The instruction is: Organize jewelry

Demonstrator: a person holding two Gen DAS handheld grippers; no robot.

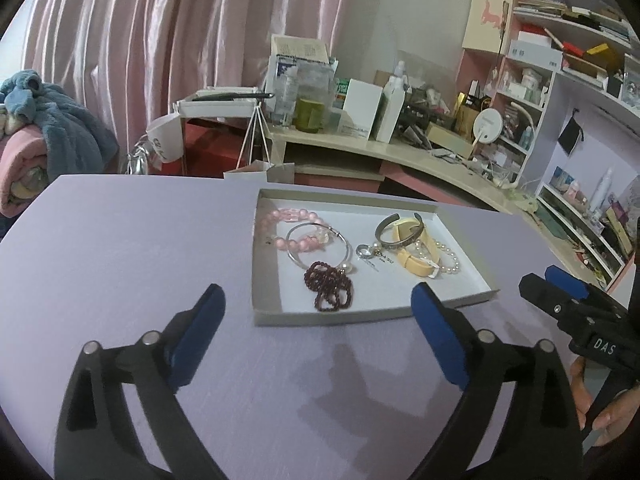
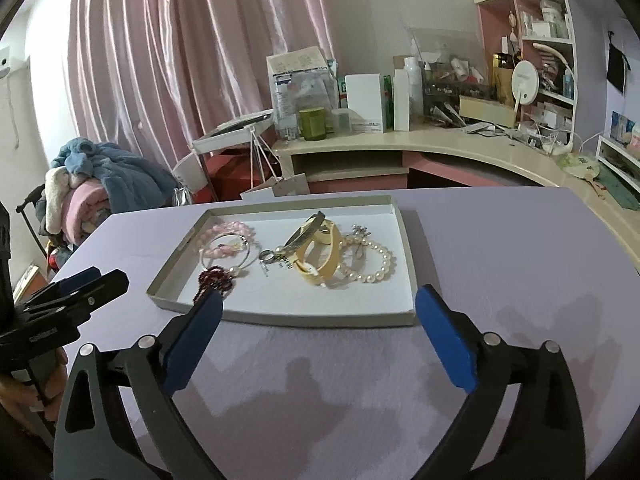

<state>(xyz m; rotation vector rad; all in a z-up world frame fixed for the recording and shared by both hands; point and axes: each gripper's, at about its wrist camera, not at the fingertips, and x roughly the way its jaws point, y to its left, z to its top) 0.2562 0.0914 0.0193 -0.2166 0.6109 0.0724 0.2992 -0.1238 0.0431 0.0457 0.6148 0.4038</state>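
A shallow grey cardboard tray (image 1: 264, 316) lies on the lavender table and holds the jewelry. In it are a pink bead bracelet (image 1: 276, 220), a silver bangle (image 1: 320, 246), a dark red bead string (image 1: 330, 286), a dark metal cuff (image 1: 400, 236), a yellow band (image 1: 412, 260) and a pearl bracelet (image 1: 450, 260). My left gripper (image 1: 318, 292) stands wide open just short of the tray's near rim, nothing between its blue pads. My right gripper (image 2: 320, 294) is also wide open and empty before the tray (image 2: 280, 316). Each gripper shows at the edge of the other's view, the left gripper (image 2: 110, 276) beside the tray's left corner.
Beyond the table's far edge stand a paper bag (image 1: 260, 172) and a cluttered cream desk (image 1: 400, 156). Shelves (image 1: 580, 208) fill the right side. A pile of blankets (image 1: 48, 148) sits at the left by the pink curtain. A hand (image 1: 592, 408) grips the right gripper's handle.
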